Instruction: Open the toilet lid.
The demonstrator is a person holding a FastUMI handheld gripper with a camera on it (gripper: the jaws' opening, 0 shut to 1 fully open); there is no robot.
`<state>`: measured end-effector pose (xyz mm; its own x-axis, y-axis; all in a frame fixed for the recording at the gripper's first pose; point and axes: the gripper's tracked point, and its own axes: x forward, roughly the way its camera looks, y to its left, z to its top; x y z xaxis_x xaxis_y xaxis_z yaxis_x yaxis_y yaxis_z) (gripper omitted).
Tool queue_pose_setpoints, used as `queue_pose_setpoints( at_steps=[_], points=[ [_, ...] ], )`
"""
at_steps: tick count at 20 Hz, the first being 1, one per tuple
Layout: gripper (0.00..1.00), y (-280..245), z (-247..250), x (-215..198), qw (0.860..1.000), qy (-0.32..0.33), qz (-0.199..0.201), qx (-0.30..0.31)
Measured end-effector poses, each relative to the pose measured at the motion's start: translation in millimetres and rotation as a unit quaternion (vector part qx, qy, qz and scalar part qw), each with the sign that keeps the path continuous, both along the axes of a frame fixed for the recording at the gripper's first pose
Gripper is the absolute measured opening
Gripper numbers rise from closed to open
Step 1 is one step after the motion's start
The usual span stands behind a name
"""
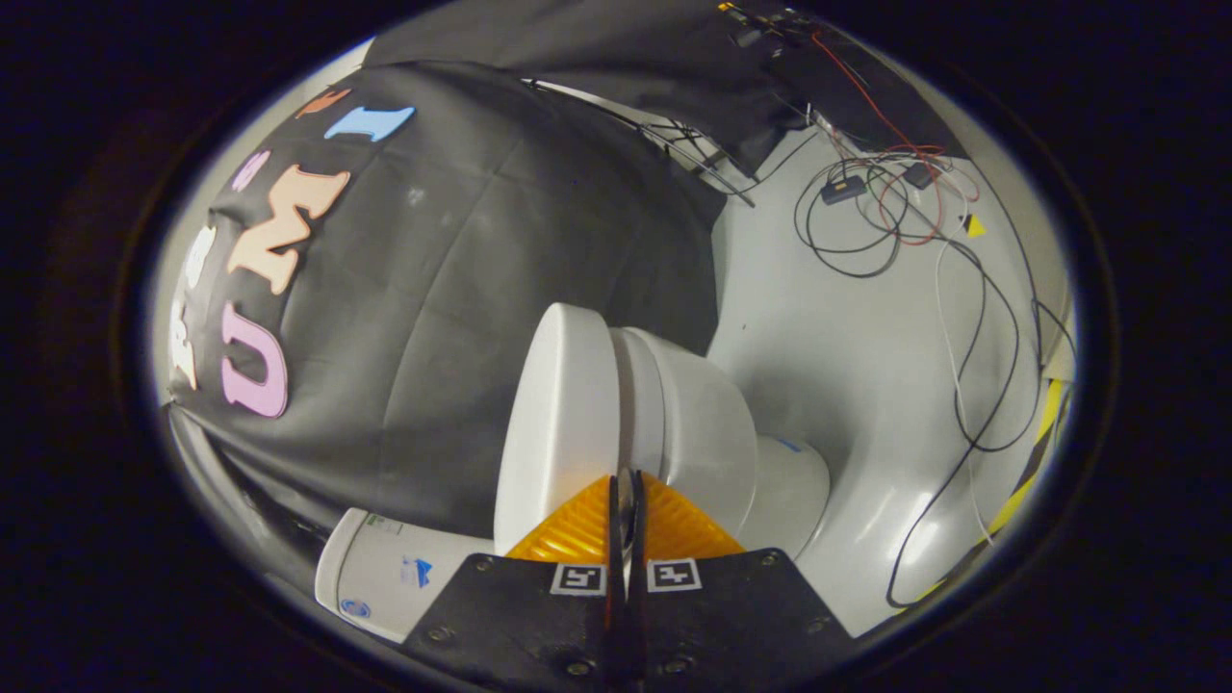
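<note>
Gripper (pixel 626 478) at bottom centre, fingers pressed together w/ barely a slit between, nothing visibly clamped. Glossy white plastic toilet lid (pixel 558 423) sits just ahead of the tips, slightly left of them, raised off the white ceramic toilet bowl (pixel 712 433) w/ a gap showing right above the tips. White tank (pixel 385 573) lower left. Tangled black, white & red cables (pixel 895 212) on pale floor (pixel 847 366), upper right.

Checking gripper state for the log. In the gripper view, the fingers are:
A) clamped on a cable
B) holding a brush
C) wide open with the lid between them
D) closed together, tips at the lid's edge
D: the gripper fingers meet with no gap, tips at the edge of the toilet lid.
</note>
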<state>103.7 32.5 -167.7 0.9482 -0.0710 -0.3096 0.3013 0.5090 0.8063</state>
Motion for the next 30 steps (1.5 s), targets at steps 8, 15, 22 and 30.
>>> queue_pose_setpoints(
  at_steps=[8, 15, 22, 30],
  points=[
    [0.01, 8, 22, -7, 0.998, 0.025, -0.005, -0.053],
    [0.01, 22, 57, -11, 0.995, 0.023, -0.001, -0.097],
    [0.01, 43, 90, -15, 0.991, 0.017, 0.000, -0.135],
    [0.01, 67, 121, -19, 0.980, 0.009, 0.009, -0.198]
  ],
)
